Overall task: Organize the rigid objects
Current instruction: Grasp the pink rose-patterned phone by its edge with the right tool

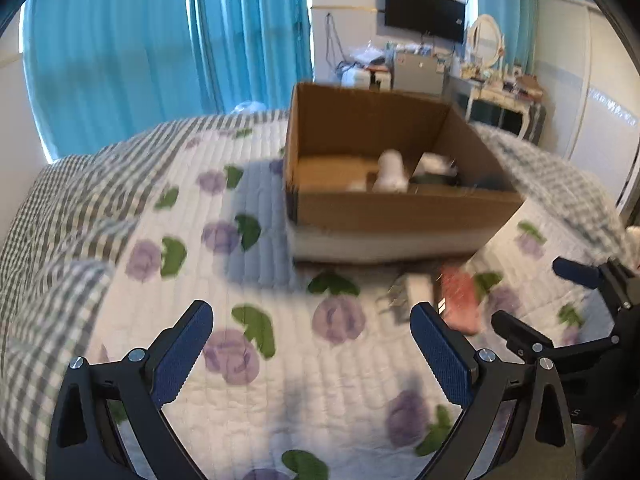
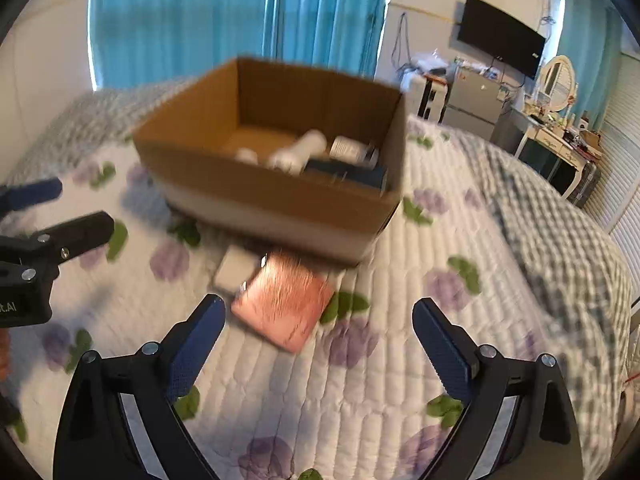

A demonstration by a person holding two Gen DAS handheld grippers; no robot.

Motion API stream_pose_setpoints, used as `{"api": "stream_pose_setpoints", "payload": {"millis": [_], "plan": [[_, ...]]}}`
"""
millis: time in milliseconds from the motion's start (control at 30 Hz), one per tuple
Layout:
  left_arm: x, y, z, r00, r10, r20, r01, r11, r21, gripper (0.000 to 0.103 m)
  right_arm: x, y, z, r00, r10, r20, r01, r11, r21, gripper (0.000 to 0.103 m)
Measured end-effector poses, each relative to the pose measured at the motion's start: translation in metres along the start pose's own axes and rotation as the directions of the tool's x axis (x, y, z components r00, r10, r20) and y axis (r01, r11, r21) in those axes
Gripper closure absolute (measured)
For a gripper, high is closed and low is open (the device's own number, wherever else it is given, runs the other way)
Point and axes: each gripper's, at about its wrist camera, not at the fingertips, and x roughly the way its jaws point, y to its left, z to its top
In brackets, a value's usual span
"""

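An open cardboard box point(image 1: 400, 212) point(image 2: 276, 200) stands on the bed. Inside it lie a white bottle point(image 2: 300, 152) point(image 1: 390, 172), a white jar point(image 2: 352, 150) and a dark flat box point(image 2: 352, 174). In front of it on the quilt lie a pink flat box point(image 2: 282, 306) point(image 1: 460, 300) and a white flat box point(image 2: 236, 270) point(image 1: 416, 292) beside it. My left gripper point(image 1: 312, 348) is open and empty above the quilt, left of these boxes. My right gripper point(image 2: 320, 344) is open and empty, just short of the pink box.
The bed carries a quilt point(image 1: 240, 280) with purple flowers and a grey checked blanket point(image 2: 560, 240). Blue curtains point(image 1: 160, 40) hang behind. A dressing table point(image 2: 560, 148), a small fridge point(image 2: 472, 108) and a wall TV point(image 2: 500, 36) stand at the far right.
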Motion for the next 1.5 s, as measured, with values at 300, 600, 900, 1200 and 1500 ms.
{"api": "stream_pose_setpoints", "payload": {"millis": [300,600,900,1200,1500], "plan": [[0.020,0.009,-0.017,0.996,0.026,-0.084,-0.029,0.999,-0.031,0.002,0.054,0.026,-0.012,0.994,-0.053,-0.100,0.043,0.995,-0.094,0.008],[0.027,0.016,-0.018,0.993,0.032,-0.112,-0.039,0.997,-0.060,0.002,0.075,0.022,-0.014,0.987,-0.104,-0.118,0.096,0.993,-0.074,0.012],[0.028,0.015,-0.018,0.993,0.026,-0.118,-0.033,0.998,-0.054,0.002,0.054,-0.010,-0.010,0.996,-0.081,-0.026,0.081,0.997,0.019,0.051],[0.027,0.003,-0.018,0.995,0.029,-0.092,-0.030,0.999,-0.012,0.002,0.071,-0.009,-0.003,0.998,0.008,-0.058,-0.007,1.000,0.008,0.080],[0.022,-0.023,-0.013,0.997,0.012,-0.075,-0.010,0.999,0.038,0.002,0.032,-0.030,-0.021,0.999,0.035,-0.015,-0.032,0.988,0.154,0.094]]}}
